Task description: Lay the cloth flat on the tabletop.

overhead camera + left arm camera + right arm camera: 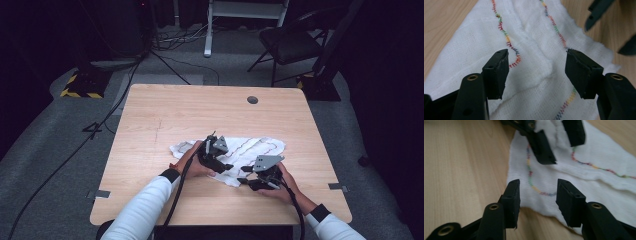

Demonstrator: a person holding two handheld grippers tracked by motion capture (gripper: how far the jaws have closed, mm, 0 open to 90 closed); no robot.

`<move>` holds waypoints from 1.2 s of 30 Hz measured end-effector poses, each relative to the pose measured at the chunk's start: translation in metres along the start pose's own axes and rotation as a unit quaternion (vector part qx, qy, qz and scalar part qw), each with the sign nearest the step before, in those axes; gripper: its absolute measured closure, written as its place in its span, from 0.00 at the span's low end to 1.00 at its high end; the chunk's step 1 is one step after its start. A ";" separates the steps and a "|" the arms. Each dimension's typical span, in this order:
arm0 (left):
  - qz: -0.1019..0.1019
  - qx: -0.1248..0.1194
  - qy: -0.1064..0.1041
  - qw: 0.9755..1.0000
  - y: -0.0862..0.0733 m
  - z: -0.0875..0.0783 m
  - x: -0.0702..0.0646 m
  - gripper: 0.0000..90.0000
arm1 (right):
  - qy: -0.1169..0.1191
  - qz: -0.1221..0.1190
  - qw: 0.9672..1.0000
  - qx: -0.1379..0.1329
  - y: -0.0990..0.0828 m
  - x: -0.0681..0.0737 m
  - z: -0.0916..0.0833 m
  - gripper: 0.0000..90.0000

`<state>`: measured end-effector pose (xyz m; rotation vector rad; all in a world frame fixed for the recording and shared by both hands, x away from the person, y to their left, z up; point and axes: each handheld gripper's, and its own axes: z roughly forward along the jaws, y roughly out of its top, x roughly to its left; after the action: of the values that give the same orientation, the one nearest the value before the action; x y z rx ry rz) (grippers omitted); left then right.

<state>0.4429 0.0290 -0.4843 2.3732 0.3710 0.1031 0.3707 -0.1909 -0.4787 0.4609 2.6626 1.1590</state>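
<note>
A white cloth [250,147] with wavy multicolour stitching lies crumpled on the wooden table [165,110], near its front middle. My left gripper [224,168] hovers over the cloth's near left part. In the left gripper view it [537,53] is open, the cloth [534,30] lying below the gap and touching neither pad. My right gripper [243,175] sits at the cloth's near right corner and points left. In the right gripper view it [537,183] is open over the cloth's edge [599,182], with the left gripper's fingers [544,147] just beyond.
A round cable hole [252,99] sits near the table's far edge. Beyond the table are a folding chair [290,42], floor cables and a yellow-black striped stand base [82,85]. Bare wood surrounds the cloth on all sides.
</note>
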 end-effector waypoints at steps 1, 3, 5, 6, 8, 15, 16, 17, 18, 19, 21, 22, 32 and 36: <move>0.001 0.004 0.001 1.000 0.000 0.003 0.001 0.40 | 0.006 -0.005 1.000 0.005 0.000 0.002 0.003 0.59; 0.001 0.012 0.003 1.000 -0.001 0.007 0.002 0.40 | 0.011 -0.012 1.000 0.014 -0.001 0.006 0.008 0.58; 0.002 0.010 0.007 1.000 -0.001 0.007 0.003 0.44 | 0.016 -0.015 1.000 0.019 -0.001 0.008 0.011 0.58; 0.002 0.009 0.009 1.000 0.000 0.007 0.004 0.47 | 0.015 -0.018 0.999 0.023 -0.001 0.009 0.013 0.58; 0.004 0.010 0.015 1.000 0.000 0.006 0.005 0.55 | 0.011 -0.020 0.999 0.030 -0.001 0.009 0.016 0.60; 0.012 0.011 0.023 1.000 0.000 0.002 0.007 0.80 | -0.003 -0.021 0.999 0.032 -0.004 0.006 0.016 0.80; 0.015 0.008 0.024 1.000 0.000 0.002 0.008 0.82 | -0.011 -0.019 0.999 0.033 -0.004 0.005 0.014 0.87; 0.009 -0.001 0.021 1.000 0.000 -0.001 0.009 0.83 | -0.013 -0.023 0.999 0.035 -0.005 0.004 0.014 0.89; 0.010 -0.006 0.021 1.000 0.001 -0.003 0.010 0.84 | -0.015 -0.024 0.999 0.037 -0.005 0.004 0.013 0.90; 0.010 -0.006 0.021 1.000 0.001 -0.003 0.010 0.87 | -0.015 -0.024 0.999 0.037 -0.005 0.004 0.013 0.90; 0.005 -0.020 0.022 1.000 0.001 -0.008 0.011 0.90 | -0.018 -0.026 0.999 0.039 -0.006 0.003 0.011 0.94; 0.000 -0.027 0.027 0.999 0.001 -0.011 0.013 0.90 | -0.017 -0.026 0.999 0.039 -0.006 0.003 0.011 0.95; -0.039 -0.083 0.090 0.992 -0.009 -0.061 0.037 0.95 | -0.012 -0.018 0.999 0.037 -0.013 -0.004 -0.013 0.96; -0.060 -0.096 0.110 0.987 -0.020 -0.080 0.047 0.95 | -0.017 -0.009 0.999 0.034 -0.021 -0.008 -0.027 0.96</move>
<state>0.4691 0.1088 -0.4404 2.1485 0.5816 0.3311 0.3652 -0.2260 -0.4757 0.4624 2.6777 1.0475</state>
